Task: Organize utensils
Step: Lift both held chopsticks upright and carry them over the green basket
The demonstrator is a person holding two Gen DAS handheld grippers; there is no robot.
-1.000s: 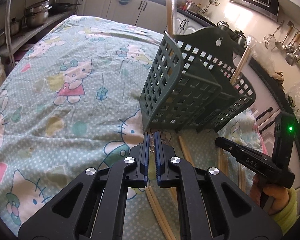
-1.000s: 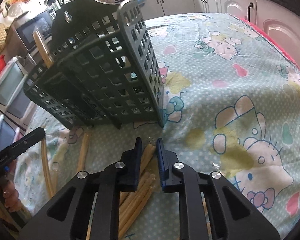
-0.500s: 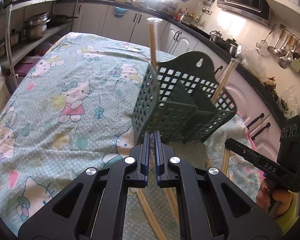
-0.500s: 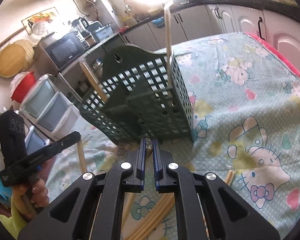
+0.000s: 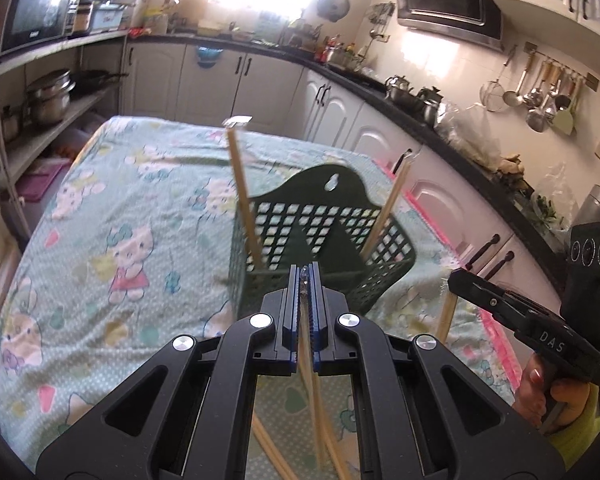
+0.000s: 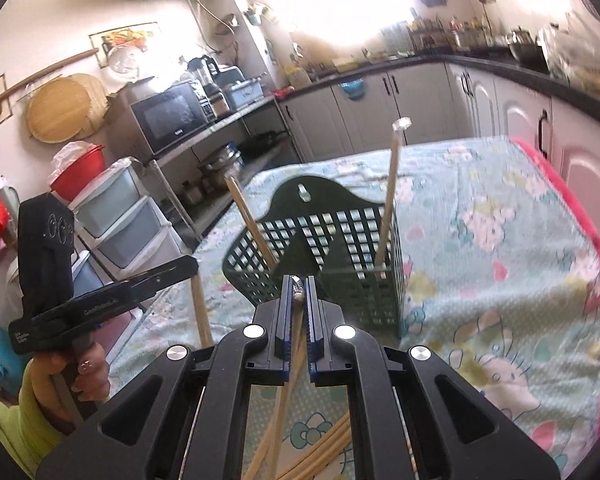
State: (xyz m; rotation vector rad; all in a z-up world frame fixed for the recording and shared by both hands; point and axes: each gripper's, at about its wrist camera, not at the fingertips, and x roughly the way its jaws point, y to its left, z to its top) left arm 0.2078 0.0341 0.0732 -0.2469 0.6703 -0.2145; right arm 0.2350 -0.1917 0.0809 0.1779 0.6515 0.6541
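**Both grippers lifted, one chopstick clamped in each**

Nearest the lenses, a single chopstick is pinched in each tool. The left gripper (image 5: 305, 276) is closed tight on a left-held chopstick (image 5: 314, 396) that hangs down below its fingers. The right gripper (image 6: 299, 286), whose jaws stood apart around a stick a second ago, is now closed on a right-held chopstick (image 6: 284, 392), with the tip seen between the pads.

A second ago both tools were low, just in front of the green basket (image 5: 332, 248), at the level of its base. Now the basket's open top is looked down into from both wrist views, so both sticks are judged to be lifted clear of the cloth. The pick-up step is thus taken as done, and the drop into a compartment is what remains.

On the near side of the basket, loose chopsticks (image 6: 324, 452) are left lying on the patterned tablecloth (image 5: 112, 208), so more rounds are needed.

Inside the basket, one upright chopstick (image 5: 242, 192) is leaned in the left compartment and a second upright chopstick (image 5: 390, 204) in the right one, as seen in the left wrist view.

Beyond the basket, the far half of the cloth is bare, and kitchen cabinets (image 5: 260, 84) are seen behind it.
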